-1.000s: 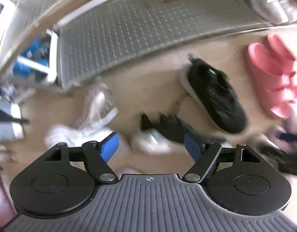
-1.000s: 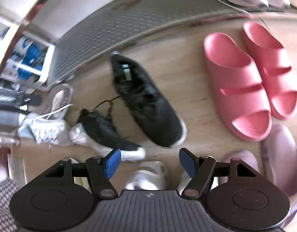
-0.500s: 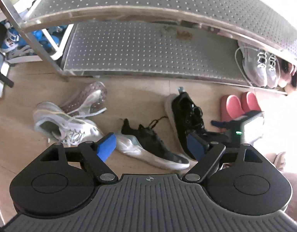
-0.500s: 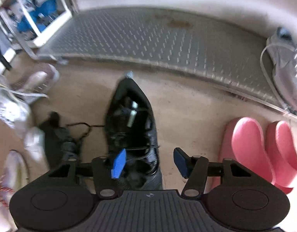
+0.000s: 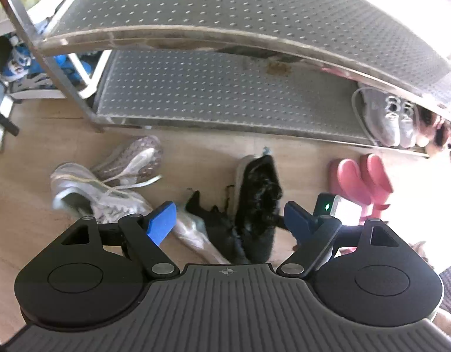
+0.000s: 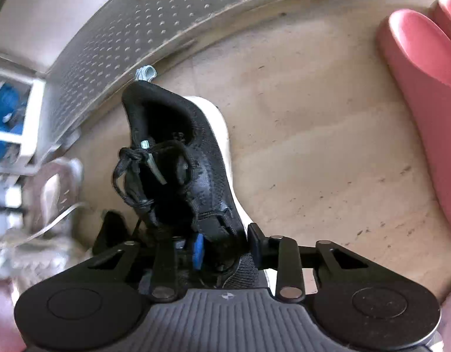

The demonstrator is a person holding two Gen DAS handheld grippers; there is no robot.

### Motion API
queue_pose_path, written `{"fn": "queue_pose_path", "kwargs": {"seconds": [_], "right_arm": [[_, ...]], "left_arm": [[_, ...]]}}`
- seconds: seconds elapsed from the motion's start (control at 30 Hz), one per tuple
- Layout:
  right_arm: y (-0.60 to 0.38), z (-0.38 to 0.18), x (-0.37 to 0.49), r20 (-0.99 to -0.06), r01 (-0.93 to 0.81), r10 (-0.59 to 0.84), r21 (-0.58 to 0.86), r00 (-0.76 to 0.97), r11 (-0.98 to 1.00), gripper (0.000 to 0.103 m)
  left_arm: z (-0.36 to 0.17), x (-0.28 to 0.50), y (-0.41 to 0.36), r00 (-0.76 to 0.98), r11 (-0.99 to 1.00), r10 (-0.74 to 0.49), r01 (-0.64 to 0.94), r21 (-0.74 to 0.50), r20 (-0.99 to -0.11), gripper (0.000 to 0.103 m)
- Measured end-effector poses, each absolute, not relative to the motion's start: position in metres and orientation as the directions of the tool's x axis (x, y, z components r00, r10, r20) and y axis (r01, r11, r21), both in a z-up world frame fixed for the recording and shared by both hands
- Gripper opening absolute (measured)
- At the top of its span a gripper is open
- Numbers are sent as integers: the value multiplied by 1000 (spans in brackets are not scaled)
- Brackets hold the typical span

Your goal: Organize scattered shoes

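While the metal shoe rack (image 5: 225, 96) fills the top of the left wrist view, its lower shelf is mostly bare, with only a grey sneaker pair (image 5: 390, 114) parked at the right end. Pink slippers (image 5: 360, 179) sit on the floor at right of frame, white sneakers (image 5: 108, 184) lie tumbled at left. Two black sneakers are centre frame: one tipped on its side (image 5: 213, 228), the other black sneaker (image 6: 184, 170) upright with its heel toward the rack.

Right gripper (image 6: 225, 246) is pinching this one's side wall near the front, one finger inside, one outside by the white sole. Left gripper (image 5: 228, 220) hangs spread above the pile, holding nothing.

Step in hand, as I judge it: grab of the black sneaker. Next calls for a firm lift and a carry to the shelf's bare part; laces may snag.
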State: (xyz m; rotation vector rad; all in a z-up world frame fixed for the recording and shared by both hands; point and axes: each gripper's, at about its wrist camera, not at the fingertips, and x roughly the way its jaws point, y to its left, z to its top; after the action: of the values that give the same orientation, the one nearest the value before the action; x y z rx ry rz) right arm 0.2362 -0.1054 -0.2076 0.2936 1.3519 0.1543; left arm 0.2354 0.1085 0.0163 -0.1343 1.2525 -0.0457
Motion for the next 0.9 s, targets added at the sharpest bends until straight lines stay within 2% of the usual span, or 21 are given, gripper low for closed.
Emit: {"fn": "queue_pose_path", "kwargs": {"seconds": [0.07, 0.13, 0.27, 0.43, 0.5, 0.6, 0.8, 0.87, 0.9], "right_arm": [[-97, -198, 233, -939, 29, 263, 276, 223, 961, 60], [-88, -188, 230, -940, 0, 249, 255, 232, 967, 62], [-77, -173, 224, -941, -45, 234, 230, 246, 972, 62], [-62, -171, 203, -853, -90, 499, 490, 156, 867, 50], [-48, -182, 202, -844, -84, 516, 509, 147, 857, 50], [-29, -199, 205, -838, -81, 530, 524, 131, 848, 50], [-9, -226, 220, -855, -114, 510, 499, 101, 859, 51], [-10, -234, 220, -853, -115, 513, 502, 100, 857, 62], [-11, -241, 220, -840, -78, 534, 529, 97, 845, 63]], "left_arm": [[15, 236, 113, 312, 992, -97, -48, -118, -945, 85], [13, 236, 116, 310, 994, -84, -40, -101, -947, 85], [2, 241, 117, 293, 999, -44, -4, -47, -955, 85], [-19, 250, 122, 262, 997, 58, 29, 68, -963, 85], [-28, 249, 124, 250, 993, 100, 41, 114, -963, 85], [-34, 248, 124, 233, 991, 96, 69, 115, -968, 85], [-40, 248, 109, 208, 988, 61, 129, 90, -976, 85], [-41, 248, 107, 210, 986, 65, 137, 96, -976, 85], [-41, 248, 106, 211, 986, 68, 137, 99, -975, 85]]}}
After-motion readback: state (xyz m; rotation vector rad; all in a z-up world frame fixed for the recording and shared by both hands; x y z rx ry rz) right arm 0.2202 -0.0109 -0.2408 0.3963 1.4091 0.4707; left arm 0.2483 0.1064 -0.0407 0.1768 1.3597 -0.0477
